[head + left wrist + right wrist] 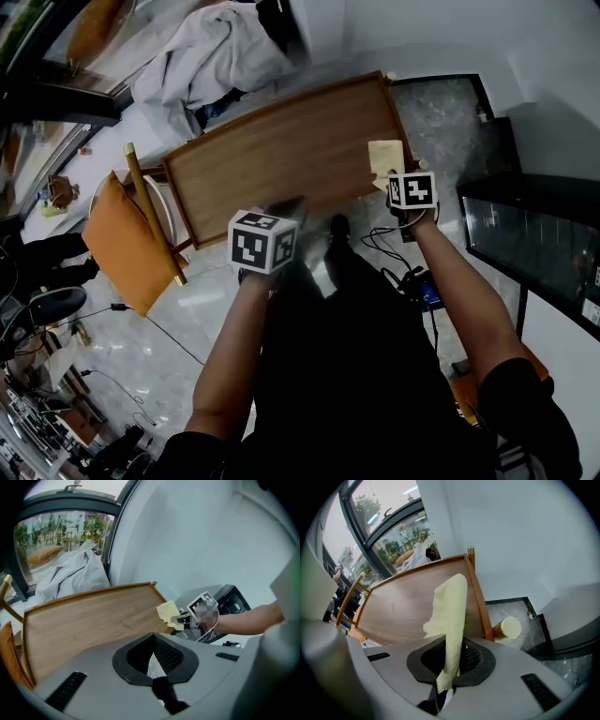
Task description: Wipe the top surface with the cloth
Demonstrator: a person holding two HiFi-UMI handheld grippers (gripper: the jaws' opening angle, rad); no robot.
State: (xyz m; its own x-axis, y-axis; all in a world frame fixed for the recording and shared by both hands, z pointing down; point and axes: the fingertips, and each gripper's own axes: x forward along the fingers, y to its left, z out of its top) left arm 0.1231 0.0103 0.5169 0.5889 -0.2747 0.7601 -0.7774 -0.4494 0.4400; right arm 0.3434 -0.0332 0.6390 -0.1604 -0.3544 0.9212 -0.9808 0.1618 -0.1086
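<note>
Left gripper [152,667] nearest, at the counter's [272,159] 6 o'clock edge, jaws together on nothing. Right gripper [449,670] is clamped on the yellow cloth [450,606], held over the counter's raised rim at 3 o'clock. Judged: wipe barely begun; next, lower the cloth flat inside the rim and sweep toward 9 o'clock.

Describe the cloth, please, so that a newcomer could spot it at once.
Find the long wooden table top with the raised rim. At its near right corner, the right gripper pinches a small pale-yellow cloth. It is the only limp yellow thing there; the big white sheet lies beyond the far end.
</note>
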